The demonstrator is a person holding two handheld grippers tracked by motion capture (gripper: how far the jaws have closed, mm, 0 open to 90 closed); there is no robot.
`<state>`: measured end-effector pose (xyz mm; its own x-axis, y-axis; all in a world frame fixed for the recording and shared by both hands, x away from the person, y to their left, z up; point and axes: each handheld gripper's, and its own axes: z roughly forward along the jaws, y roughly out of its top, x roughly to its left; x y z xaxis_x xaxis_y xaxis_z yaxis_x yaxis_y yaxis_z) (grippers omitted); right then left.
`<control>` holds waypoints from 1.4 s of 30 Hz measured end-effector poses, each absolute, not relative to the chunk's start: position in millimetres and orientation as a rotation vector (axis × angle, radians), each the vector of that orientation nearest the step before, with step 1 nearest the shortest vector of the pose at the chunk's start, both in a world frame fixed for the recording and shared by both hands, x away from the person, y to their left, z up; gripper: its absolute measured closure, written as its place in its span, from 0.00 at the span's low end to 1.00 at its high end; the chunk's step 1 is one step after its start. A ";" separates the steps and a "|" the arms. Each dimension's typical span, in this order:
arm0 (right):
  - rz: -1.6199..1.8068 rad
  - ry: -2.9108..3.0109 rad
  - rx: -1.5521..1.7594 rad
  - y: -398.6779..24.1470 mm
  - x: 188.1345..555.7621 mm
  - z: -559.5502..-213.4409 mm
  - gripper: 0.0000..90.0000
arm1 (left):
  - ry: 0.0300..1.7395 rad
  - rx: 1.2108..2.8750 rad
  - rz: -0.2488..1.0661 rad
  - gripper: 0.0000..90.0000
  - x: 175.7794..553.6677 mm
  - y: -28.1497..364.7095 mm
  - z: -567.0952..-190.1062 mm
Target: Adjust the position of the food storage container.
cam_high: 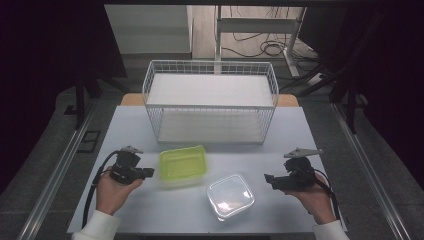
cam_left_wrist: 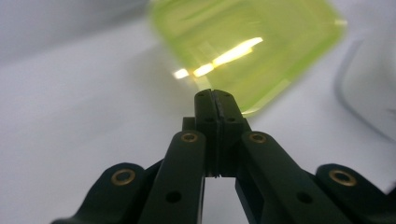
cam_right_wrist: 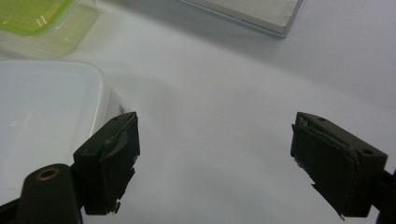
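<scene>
High view: left tool (cam_high: 148, 172) sits jaws closed, nothing in them, tip just beside the near-left edge of the green-lidded box (cam_high: 183, 163). Box lies directly ahead of that tool on the white bench (cam_high: 125, 125). Right tool (cam_high: 270, 178) is apart from the clear box (cam_high: 230, 196), which lies ahead of it and slightly toward the person. Wire basket (cam_high: 210, 101) stands well beyond both tools.

Left gripper view: jaws pressed flat together, empty. Green lid (cam_left_wrist: 247, 46) is straight ahead, close to the tips; can't tell if touching. Clear box edge (cam_left_wrist: 369, 93) is off to the tool's right.

Right gripper view: jaws wide, nothing between. Clear box (cam_right_wrist: 46, 121) is just beside the left pad (cam_right_wrist: 112, 158), looks near-touching. Green-lidded box (cam_right_wrist: 42, 23) farther ahead-left, basket base (cam_right_wrist: 252, 14) far ahead.

Handling, my read: both boxes are thin plastic, look empty, so light, semi-stiff, glossy, prob slippery. Will skid on the bench if nudged and walls flex if squeezed mid-span. Best hold imo: lid rim or a corner, where it's stiffest; pinch rim top/bottom, not across the body. Left tool needs to open first.
</scene>
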<state>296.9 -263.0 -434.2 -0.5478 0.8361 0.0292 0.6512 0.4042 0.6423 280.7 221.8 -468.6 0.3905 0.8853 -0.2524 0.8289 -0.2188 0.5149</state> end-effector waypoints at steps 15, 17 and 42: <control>0.869 2.374 1.297 -261.3 297.8 -437.8 0.17 | 1.522 2.073 0.058 1.00 306.5 224.6 -499.9; 0.878 2.378 1.301 -261.5 297.6 -437.1 0.17 | 1.513 2.089 0.054 1.00 308.3 223.6 -500.0; 0.876 2.392 1.298 -259.7 297.3 -436.8 0.17 | 1.431 2.125 0.031 1.00 349.1 160.3 -501.4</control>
<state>297.3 -259.7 -436.8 -0.5562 0.8301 0.0394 0.6594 0.4119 0.6289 349.1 160.3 -501.4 0.4271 0.8572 -0.2877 0.8441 -0.2639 0.4667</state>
